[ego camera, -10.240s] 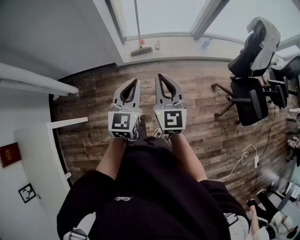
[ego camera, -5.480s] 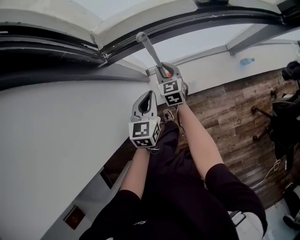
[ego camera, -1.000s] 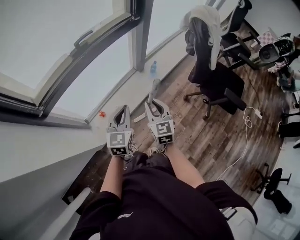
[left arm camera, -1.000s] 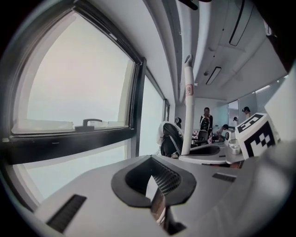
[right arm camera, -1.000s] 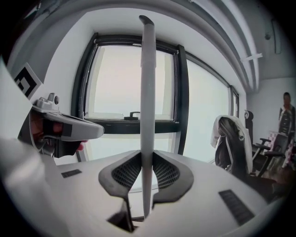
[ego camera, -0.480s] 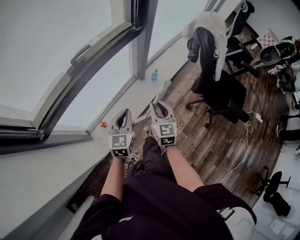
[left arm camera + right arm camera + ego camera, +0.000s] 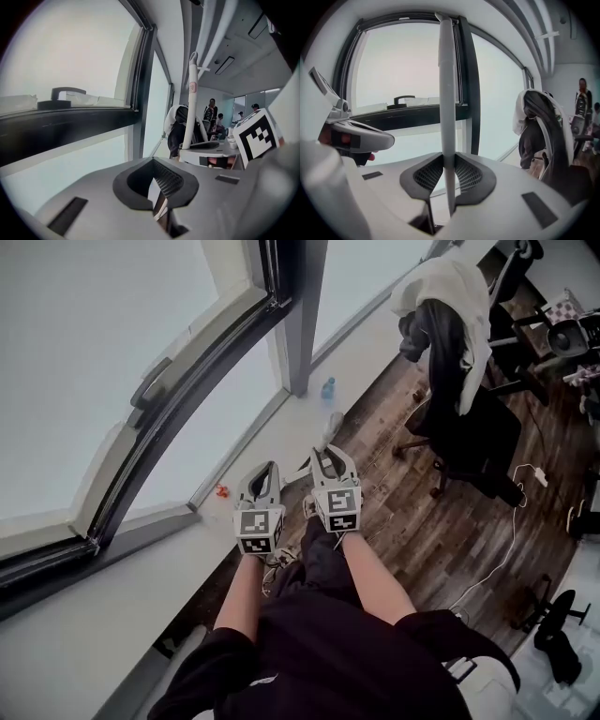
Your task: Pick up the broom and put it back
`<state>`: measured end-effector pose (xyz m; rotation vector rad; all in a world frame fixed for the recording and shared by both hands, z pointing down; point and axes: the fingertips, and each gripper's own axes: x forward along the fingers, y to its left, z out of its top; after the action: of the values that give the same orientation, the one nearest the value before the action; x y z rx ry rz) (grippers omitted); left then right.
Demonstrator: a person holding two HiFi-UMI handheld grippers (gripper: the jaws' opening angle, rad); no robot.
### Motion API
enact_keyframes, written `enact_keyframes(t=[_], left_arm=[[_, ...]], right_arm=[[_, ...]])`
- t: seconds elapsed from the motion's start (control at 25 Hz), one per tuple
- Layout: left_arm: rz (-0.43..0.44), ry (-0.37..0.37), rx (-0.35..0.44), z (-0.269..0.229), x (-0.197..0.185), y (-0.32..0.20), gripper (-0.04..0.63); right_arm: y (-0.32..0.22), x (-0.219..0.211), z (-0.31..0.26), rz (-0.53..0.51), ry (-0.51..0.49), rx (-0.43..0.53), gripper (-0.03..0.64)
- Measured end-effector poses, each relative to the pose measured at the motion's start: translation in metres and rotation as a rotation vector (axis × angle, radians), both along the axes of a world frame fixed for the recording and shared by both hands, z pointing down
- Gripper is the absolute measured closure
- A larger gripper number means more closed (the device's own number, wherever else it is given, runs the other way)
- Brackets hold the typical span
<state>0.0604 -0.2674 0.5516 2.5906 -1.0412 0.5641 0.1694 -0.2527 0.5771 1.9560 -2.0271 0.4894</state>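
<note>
So the right claw [image 7: 449,159] is clamped on the broom [image 7: 446,84], a slim pale-grey pole sticking straight up out of its jaws. The left claw [image 7: 153,161] is closed up with nothing in it.

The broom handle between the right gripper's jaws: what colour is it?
The broom handle is plain pale grey, seen best in the right gripper view.

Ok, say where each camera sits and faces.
Head view: on the person's head, looking steeply down; shows forearms, left claw, right claw.
Left gripper view: on left claw, facing along the window; jaws shut.
Right gripper view: on right claw, facing the window; jaws clamp the broom handle.
Shared: both gripper views show that handle and the office chair.
</note>
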Motion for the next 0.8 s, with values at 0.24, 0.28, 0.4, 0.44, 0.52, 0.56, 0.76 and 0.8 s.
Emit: enact_keyframes(t=[0.24,0.28,0.4,0.44,0.52,0.56,0.76,0.8], left_arm=[[-0.055,0.003,-0.051,0.031,0.03,-0.042,0.595],[-0.061,0.003,-0.064,0.037,0.036,-0.047,0.595],[-0.049,-0.009,-0.097,0.052,0.047,-0.058,0.595],[-0.042,-0.019,-0.097,0.055,0.048,-0.062,0.595],[-0.039,-0.036,-0.088,0.06,0.05,-0.072,0.595],[-0.045,-0.041,-0.087,0.062,0.049,-0.076,0.595],[-0.123,-0.055,-0.11,0.071,0.037,-0.096,0.595],[-0.134,-0.056,-0.111,0.071,0.037,-0.099,0.595]], right_arm=[[-0.055,0.02,0.052,-0.022,-0.052,-0.06,0.523],[-0.064,0.025,0.065,-0.027,-0.057,-0.082,0.523],[-0.093,0.035,0.091,-0.046,-0.061,-0.119,0.523],[-0.102,0.037,0.097,-0.052,-0.06,-0.123,0.523],[-0.119,0.042,0.106,-0.062,-0.054,-0.126,0.523],[-0.127,0.044,0.109,-0.068,-0.049,-0.126,0.523],[-0.168,0.042,0.115,-0.103,-0.045,-0.12,0.523],[-0.178,0.045,0.117,-0.103,-0.046,-0.113,0.523]])
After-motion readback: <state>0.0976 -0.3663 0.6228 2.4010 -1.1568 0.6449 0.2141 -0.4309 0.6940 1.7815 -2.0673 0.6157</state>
